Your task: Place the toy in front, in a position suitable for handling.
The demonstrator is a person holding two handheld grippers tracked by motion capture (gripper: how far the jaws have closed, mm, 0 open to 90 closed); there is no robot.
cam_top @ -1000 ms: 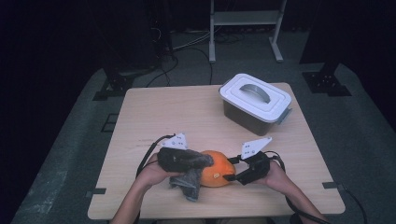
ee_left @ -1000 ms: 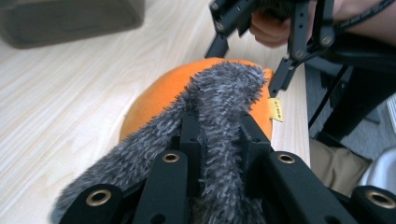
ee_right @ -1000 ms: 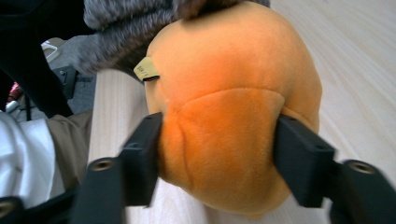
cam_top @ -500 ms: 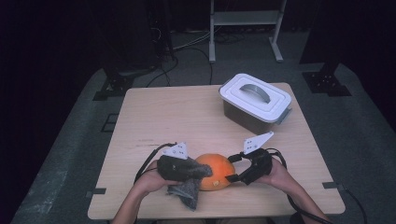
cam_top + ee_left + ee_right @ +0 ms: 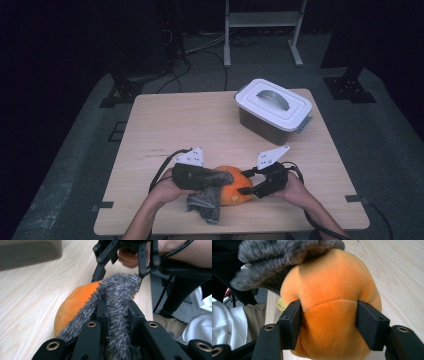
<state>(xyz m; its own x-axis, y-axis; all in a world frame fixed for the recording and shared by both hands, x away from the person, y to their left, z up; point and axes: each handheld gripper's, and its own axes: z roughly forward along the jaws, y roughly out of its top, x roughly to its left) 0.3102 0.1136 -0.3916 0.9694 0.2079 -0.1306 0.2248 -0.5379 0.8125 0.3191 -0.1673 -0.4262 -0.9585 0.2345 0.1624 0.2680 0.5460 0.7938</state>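
An orange plush toy (image 5: 235,189) lies near the table's front edge, with a grey fuzzy cloth (image 5: 206,202) draped over its left side. My left gripper (image 5: 227,176) comes in from the left and is shut on the cloth (image 5: 120,290), which bulges up between its jaws (image 5: 117,310). From the right, my right gripper (image 5: 246,190) has just been closing. Its pads now dent both sides of the plush toy (image 5: 329,285) between them (image 5: 329,320). In the left gripper view the right gripper (image 5: 118,276) stands just beyond the cloth.
A dark container with a white lid and grey handle (image 5: 274,110) stands at the back right of the wooden table (image 5: 190,120). A metal stand (image 5: 262,30) and cables lie on the floor behind. The person's lap is just past the front edge.
Both hands stay at much the same spot by the orange toy. The grey cloth has shifted slightly over its left side.
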